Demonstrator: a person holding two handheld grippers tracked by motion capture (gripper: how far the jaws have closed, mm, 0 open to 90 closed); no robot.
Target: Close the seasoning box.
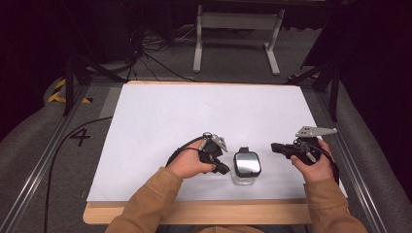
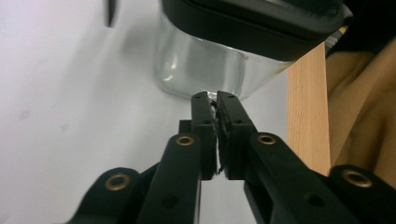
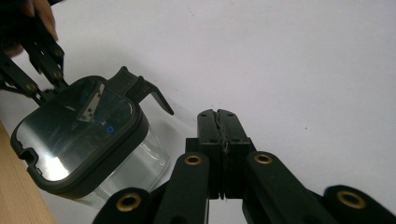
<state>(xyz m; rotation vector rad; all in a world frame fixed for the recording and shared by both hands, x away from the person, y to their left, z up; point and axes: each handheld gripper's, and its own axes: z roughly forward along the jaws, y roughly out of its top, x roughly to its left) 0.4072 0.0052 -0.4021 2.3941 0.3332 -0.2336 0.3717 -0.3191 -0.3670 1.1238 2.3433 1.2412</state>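
A clear glass jar with a black-rimmed lid stands upright near the front edge of the white table. One lid latch sticks out on the far side. My left gripper is shut and empty, its tips just at the jar's left side; in the left gripper view they rest against the glass wall. My right gripper is shut with nothing in it, a short way right of the jar and aimed toward it. In the right gripper view its jaws are pressed together beside the jar.
The table's wooden front edge runs just below the jar. A white metal frame stands on the floor beyond the table. Cables lie on the floor at the back left. A black cable trails off the left side.
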